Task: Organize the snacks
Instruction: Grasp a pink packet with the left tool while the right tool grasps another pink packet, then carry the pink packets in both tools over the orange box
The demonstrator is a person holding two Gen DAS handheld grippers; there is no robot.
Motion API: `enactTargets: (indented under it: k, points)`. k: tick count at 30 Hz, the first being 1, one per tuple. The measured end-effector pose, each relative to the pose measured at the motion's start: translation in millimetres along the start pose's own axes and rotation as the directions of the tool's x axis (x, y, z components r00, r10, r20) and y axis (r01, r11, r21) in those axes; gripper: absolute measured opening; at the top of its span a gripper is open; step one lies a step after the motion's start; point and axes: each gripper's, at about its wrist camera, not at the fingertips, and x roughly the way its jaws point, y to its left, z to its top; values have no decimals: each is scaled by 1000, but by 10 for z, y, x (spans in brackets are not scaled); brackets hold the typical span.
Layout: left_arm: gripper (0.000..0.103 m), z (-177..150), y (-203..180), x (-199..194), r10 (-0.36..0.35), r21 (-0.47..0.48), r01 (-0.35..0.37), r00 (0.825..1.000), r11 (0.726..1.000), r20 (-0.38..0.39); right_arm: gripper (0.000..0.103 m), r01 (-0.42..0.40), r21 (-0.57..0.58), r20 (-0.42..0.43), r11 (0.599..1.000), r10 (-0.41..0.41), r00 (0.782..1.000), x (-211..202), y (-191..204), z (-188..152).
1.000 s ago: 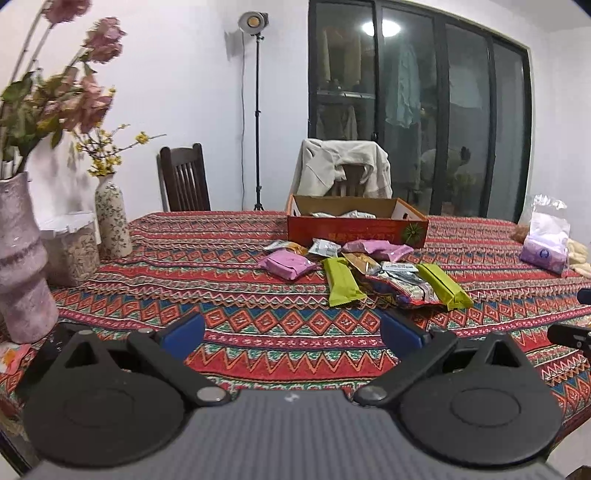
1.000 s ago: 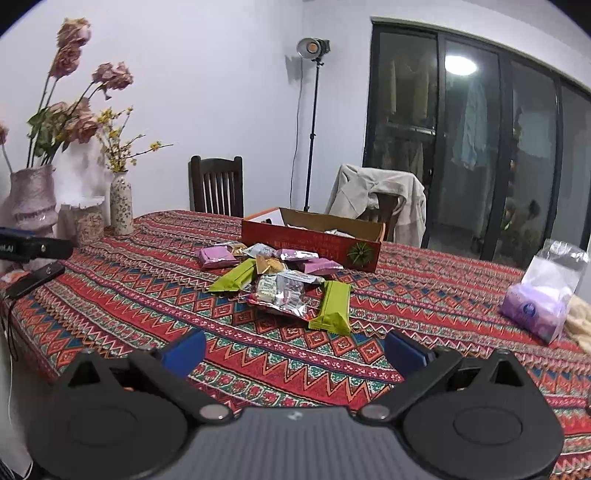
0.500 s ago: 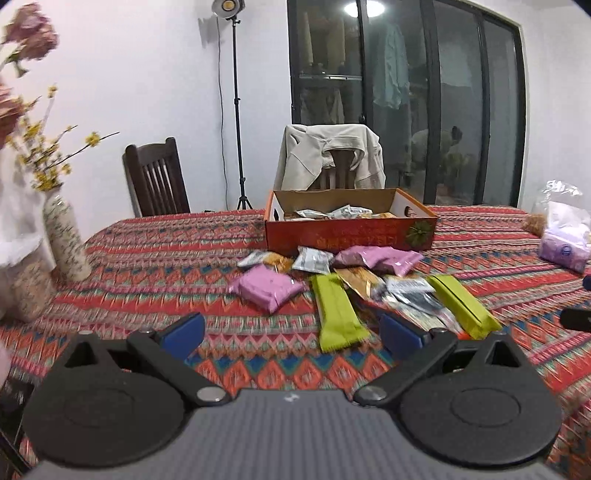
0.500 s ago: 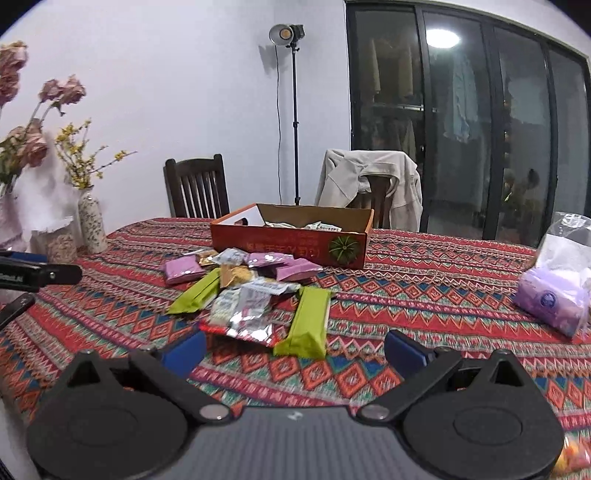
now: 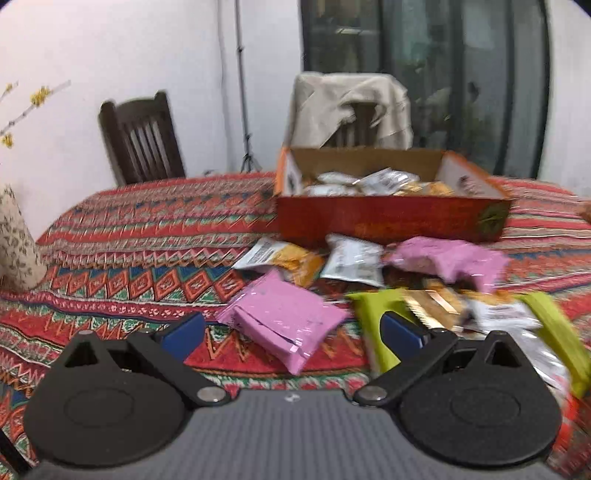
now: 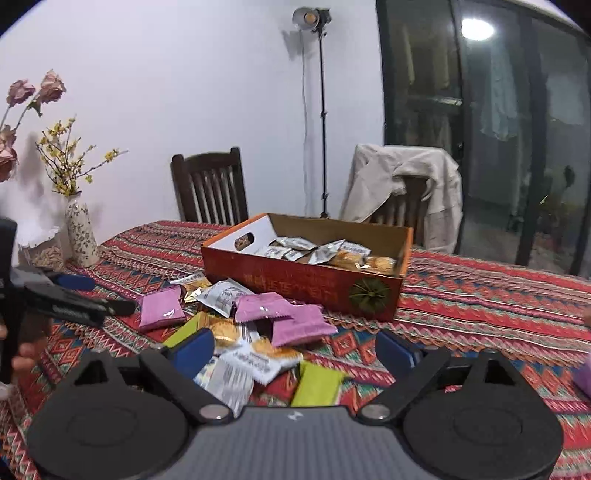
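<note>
- Hovering over the patterned tablecloth (image 5: 122, 266), the left gripper (image 5: 291, 330) has its blue-padded fingers (image 5: 183, 332) spread wide, with nothing between them; the pink snack packet (image 5: 284, 323) lies on the cloth in the gap, but whether a pad touches it cannot be told.
- The right gripper (image 6: 293, 345) is likewise spread wide and holds nothing; its left finger (image 6: 194, 347) sits above the edge of the loose snack pile (image 6: 243, 332), and contact there cannot be judged.
- The orange cardboard box (image 6: 295, 284) stands on the table behind the pile, open on top, with white and golden packets (image 6: 321, 251) lying inside along its far half; the near part of its floor is hidden by the front wall.
- The same box (image 5: 391, 218) in the left wrist view shows its packets (image 5: 373, 182) heaped toward the middle.
- Loose snacks lie in front of the box: two more pink packets (image 6: 288, 319), white wrappers (image 6: 221, 295), golden ones and green bars (image 6: 317, 384).
- Only the right wrist view shows the left gripper from outside (image 6: 70, 299), low at the left edge near a pink packet (image 6: 160, 308), plus the floral vase (image 6: 79, 232), the lamp stand (image 6: 314, 18) and both chairs (image 6: 210, 188).
- The left wrist view is motion-blurred, most of all at its right side.
</note>
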Motion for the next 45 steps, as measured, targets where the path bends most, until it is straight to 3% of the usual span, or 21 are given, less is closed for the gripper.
enactTargets:
  k: [9, 14, 15, 16, 17, 19, 20, 26, 31, 34, 45]
  points:
    - [103, 130, 90, 729, 24, -161, -43, 993, 986, -118, 86, -118, -23, -136, 993, 114, 984, 1253, 95, 316]
    - [101, 118, 106, 881, 57, -218, -86, 989, 972, -135, 86, -138, -84, -220, 987, 117, 968, 1921, 268, 372]
    - [96, 113, 88, 886, 81, -212, -106, 989, 971, -123, 86, -139, -95, -236, 986, 113, 965, 2019, 293, 368]
    - [80, 104, 70, 868, 115, -199, -135, 987, 971, -111, 84, -134, -107, -251, 985, 103, 963, 2111, 312, 358]
    - [72, 92, 53, 843, 127, -184, -143, 987, 972, -96, 74, -128, -115, -264, 985, 94, 960, 2189, 329, 340]
    - [66, 73, 82, 790, 105, -197, -120, 991, 973, -85, 63, -167, -98, -271, 981, 135, 953, 2227, 347, 312]
    - [60, 62, 101, 753, 89, -206, -104, 993, 973, -81, 63, -160, -104, -265, 982, 127, 956, 2204, 360, 301]
    - [59, -56, 176, 390, 61, -231, -75, 996, 970, -68, 62, -131, -174, -219, 976, 91, 971, 1874, 458, 296]
    - [59, -211, 219, -349, 45, -250, -41, 999, 967, 9, 62, -100, -176, -125, 979, 79, 989, 1247, 458, 364]
    - [60, -334, 158, -785, 30, -199, -16, 997, 980, 64, 62, -88, -172, -67, 981, 78, 995, 754, 466, 306]
    - [60, -893, -201, -1966, 8, -182, 19, 989, 983, 149, 62, -6, -52, 3, 999, 7, 1000, -756, 406, -441]
